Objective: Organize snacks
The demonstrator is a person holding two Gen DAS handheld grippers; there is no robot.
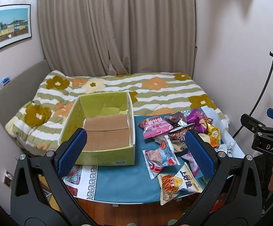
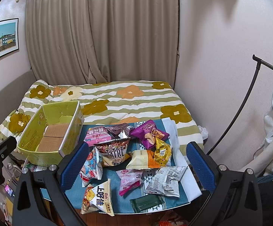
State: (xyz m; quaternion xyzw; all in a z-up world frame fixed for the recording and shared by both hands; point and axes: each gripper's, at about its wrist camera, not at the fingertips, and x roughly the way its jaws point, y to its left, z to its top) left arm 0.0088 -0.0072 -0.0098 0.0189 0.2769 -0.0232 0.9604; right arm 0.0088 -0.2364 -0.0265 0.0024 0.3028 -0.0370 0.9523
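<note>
Snack packets (image 2: 128, 160), colourful, heaped beside box (image 2: 49, 130)

The green box (image 1: 100, 130) sits open and empty, ahead of the left gripper (image 1: 136, 150). Colorful snack bags (image 2: 128, 154) lie piled ahead of the right gripper (image 2: 138, 167).

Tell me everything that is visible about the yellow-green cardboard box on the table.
The yellow-green cardboard box is rectangular and open at the top, with no lid in view. Its walls are printed yellow-green outside and inside; the floor is plain brown cardboard flaps meeting at a seam. A barcode is printed on the near wall. It is empty and sits upright at the left of the blue tablecloth, apart from the pile of snack packets on its right. Neither gripper touches it.
</note>
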